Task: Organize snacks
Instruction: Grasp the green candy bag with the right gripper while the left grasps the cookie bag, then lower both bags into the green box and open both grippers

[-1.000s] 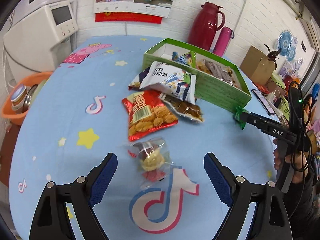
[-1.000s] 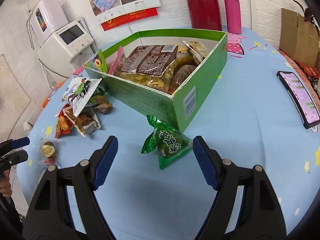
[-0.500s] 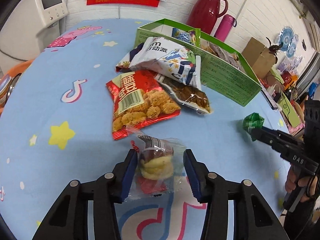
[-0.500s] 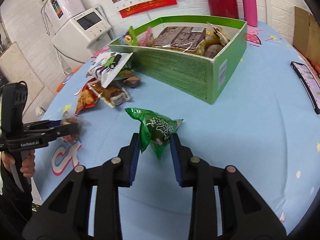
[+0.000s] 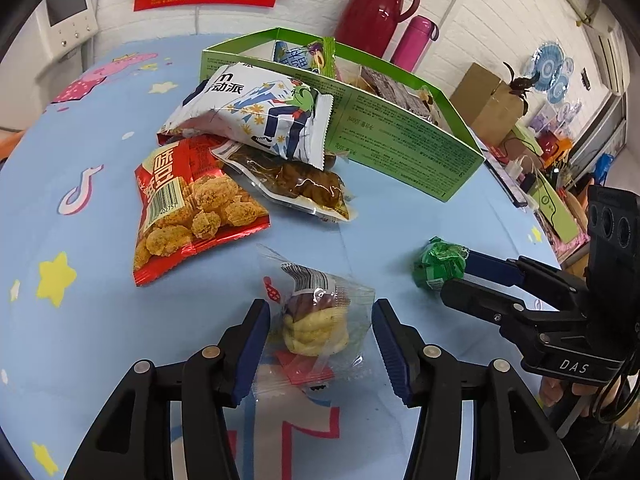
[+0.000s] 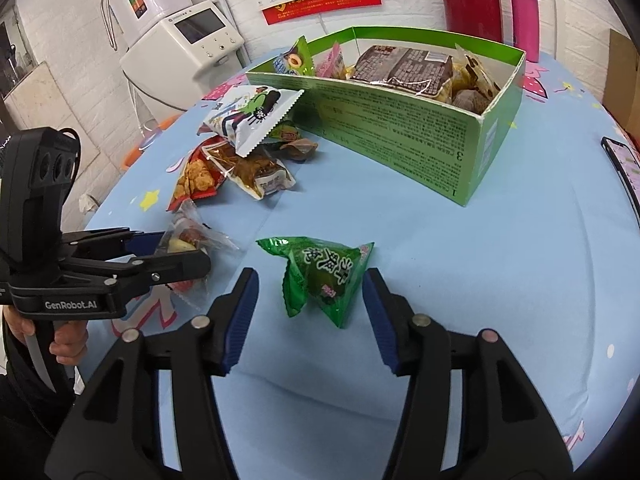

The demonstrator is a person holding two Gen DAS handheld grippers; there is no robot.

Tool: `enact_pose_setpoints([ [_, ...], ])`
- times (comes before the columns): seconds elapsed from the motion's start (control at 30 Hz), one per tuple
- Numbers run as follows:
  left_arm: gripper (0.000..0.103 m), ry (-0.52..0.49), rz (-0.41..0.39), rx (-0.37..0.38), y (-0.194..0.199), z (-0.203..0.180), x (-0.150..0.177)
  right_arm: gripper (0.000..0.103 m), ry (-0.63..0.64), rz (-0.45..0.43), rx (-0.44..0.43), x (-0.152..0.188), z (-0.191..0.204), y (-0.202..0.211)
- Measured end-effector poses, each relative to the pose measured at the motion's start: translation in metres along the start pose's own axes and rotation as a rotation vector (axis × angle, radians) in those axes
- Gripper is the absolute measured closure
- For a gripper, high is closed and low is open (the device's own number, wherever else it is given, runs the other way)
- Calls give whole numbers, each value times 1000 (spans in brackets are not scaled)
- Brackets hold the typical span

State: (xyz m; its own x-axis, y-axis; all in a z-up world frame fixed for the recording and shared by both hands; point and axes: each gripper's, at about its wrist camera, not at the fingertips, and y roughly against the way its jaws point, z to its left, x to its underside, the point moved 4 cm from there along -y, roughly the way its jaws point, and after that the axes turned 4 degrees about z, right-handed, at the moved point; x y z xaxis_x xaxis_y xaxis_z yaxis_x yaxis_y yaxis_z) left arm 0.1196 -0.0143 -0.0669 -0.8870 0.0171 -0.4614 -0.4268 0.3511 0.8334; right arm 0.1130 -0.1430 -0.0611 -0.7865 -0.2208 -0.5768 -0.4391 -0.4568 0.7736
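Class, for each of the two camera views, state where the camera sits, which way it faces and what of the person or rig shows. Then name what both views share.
Left wrist: on the left gripper, facing the clear cake packet; the right gripper and a hand show at right.
Right wrist: on the right gripper, facing the green packet; the left gripper and a hand show at left.
Shared: green box, both packets.

A blue cartoon-print tablecloth [image 6: 500, 264] carries a green snack box [image 6: 404, 140], with 4 loose snack packets [image 5: 240, 160] piled beside it and 2 more nearer the camera.
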Motion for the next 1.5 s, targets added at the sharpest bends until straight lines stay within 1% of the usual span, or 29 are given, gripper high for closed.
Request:
enact_pose_setpoints([
  [0.1,49,-19,6,-6,-1,-3,-1,48,10,2,12,-2,2,-4],
  [0.3,49,-15,2,-10,-5,-3,-4,48,30,0,38,-3,5,-5],
  [0.33,50,-22,1,-15,-5,-4,-4,52,34,4,48,-3,5,-7],
  [0.37,50,-28,-1,-21,-5,-5,-4,67,40,7,66,-2,5,-8],
  [0.5,53,-37,1,-13,-3,-10,-4,70,45,-1,58,-2,7,-4],
  [0.6,53,-48,-24,4,6,-17,-8,70,47,-22,14,-8,11,5],
  [0.67,53,-56,-50,22,16,-22,-15,70,57,-50,6,-15,16,13],
  [0.83,53,-80,-134,33,45,-30,-47,70,62,-141,-14,-45,20,37],
  [0.9,53,-76,-163,38,54,-31,-63,70,61,-184,-2,-59,20,45],
  [0.97,53,-75,-195,28,60,-32,-80,70,53,-224,6,-75,17,52],
  [1.03,53,-68,-220,14,63,-31,-98,70,46,-260,21,-89,15,56],
  [1.1,53,-53,-234,15,62,-29,-117,70,38,-285,38,-102,9,57],
  [1.2,53,-31,-248,3,55,-23,-142,70,20,-299,61,-122,-1,48],
  [1.33,53,24,-244,2,35,-9,-174,70,-11,-280,91,-143,-17,26],
  [1.5,53,55,-230,-6,13,4,-200,70,-42,-259,108,-162,-35,1],
])
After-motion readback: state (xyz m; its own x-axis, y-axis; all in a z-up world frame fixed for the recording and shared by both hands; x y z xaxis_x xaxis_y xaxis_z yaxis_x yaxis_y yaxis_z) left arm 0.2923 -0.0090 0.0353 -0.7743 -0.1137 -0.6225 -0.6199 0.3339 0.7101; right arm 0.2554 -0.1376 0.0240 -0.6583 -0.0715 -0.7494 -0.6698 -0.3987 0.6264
